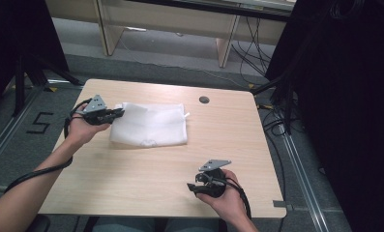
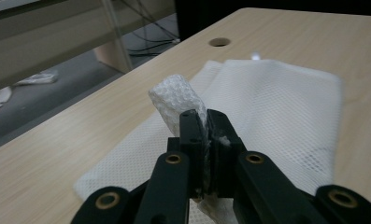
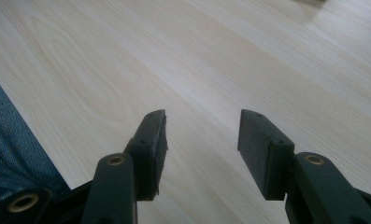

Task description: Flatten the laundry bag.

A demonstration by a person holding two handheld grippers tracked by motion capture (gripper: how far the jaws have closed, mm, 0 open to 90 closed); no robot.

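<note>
Pinching a corner of the white mesh bag [image 2: 276, 116], the left gripper [image 2: 205, 135] has its jaws clamped tight on a small peak of the fabric, which stands up between the pads in the left gripper view. From the high view that gripper [image 1: 113, 115] sits at the bag's [image 1: 151, 124] left edge, and the bag itself lies flat on the far half of the wooden table [image 1: 146, 183] with a short loop or tag (hard to tell which) at its far right corner. The right gripper [image 1: 195, 186] hangs near the table's near edge, well apart from the bag, its jaws standing wide with nothing between them [image 3: 202, 135]. By my reading the work is only begun: one corner is taken and barely raised, most of the bag rests on the table, and any folding or lifting is left to do.
</note>
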